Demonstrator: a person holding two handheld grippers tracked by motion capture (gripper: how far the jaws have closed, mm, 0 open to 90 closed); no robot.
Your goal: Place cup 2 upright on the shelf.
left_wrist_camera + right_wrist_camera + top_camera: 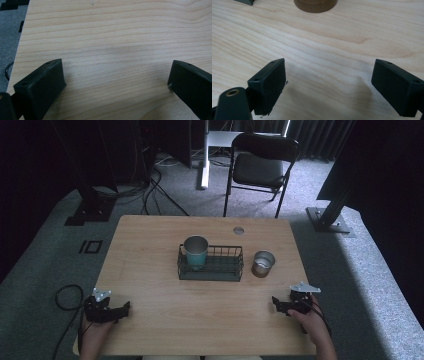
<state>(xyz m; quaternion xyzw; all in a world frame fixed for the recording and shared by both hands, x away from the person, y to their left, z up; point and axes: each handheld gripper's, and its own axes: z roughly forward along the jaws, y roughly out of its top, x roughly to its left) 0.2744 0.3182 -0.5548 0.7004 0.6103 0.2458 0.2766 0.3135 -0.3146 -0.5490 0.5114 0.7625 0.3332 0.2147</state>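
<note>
A teal metal cup (195,251) stands upright in the left end of a black wire basket (226,272) at the middle of the wooden table (150,320). A shorter silver cup (263,263) stands on the table just right of the basket; its base (315,5) appears at the top of the right gripper view. My left gripper (124,309) rests near the front left edge, open, with bare wood between its jaws (117,72). My right gripper (276,303) sits near the front right, open and holding nothing (329,75).
A round grommet hole (238,230) sits near the table's far edge. Behind the table stands a black folding chair (260,165). Cables (150,190) lie on the grey carpet at the far left, and dark frame bases (327,217) stand at both sides.
</note>
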